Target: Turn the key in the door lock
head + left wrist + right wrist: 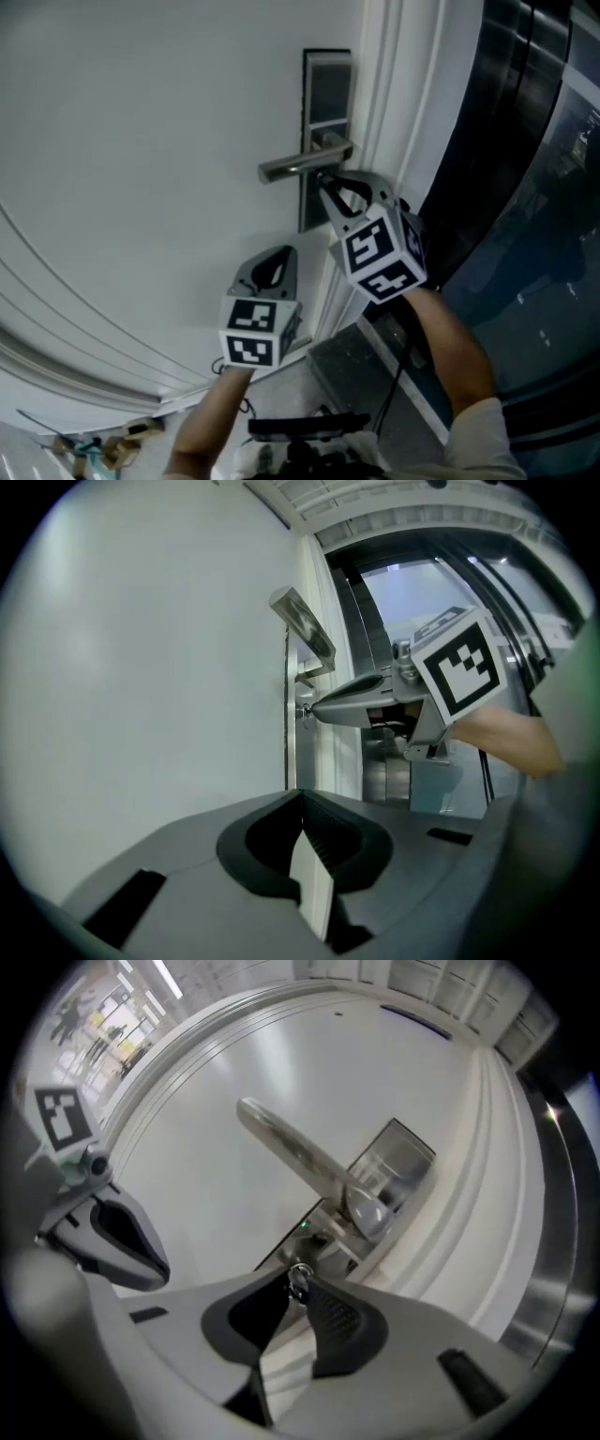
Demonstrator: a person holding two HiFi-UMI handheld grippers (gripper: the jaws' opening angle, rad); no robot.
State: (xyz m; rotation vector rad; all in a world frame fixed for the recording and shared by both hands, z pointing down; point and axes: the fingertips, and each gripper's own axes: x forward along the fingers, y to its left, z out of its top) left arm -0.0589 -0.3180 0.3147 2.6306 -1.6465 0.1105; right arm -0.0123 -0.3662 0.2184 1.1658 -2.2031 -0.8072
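Note:
A small metal key (298, 1279) sticks out of the lock plate (326, 94) just under the silver door handle (300, 165). My right gripper (298, 1284) points at the door, and its two dark pads meet on the key, shut on it. In the left gripper view the same key (302, 712) shows at the tip of the right gripper (314, 710). My left gripper (281, 251) hovers lower and to the left, close to the white door (141, 141) without touching it. Its jaws are shut on nothing (300, 797).
The white door frame (394, 94) runs along the lock side, with a dark glass panel (534, 187) beyond it. Small clutter (103, 445) lies on the floor at lower left. The handle juts out just above the right gripper.

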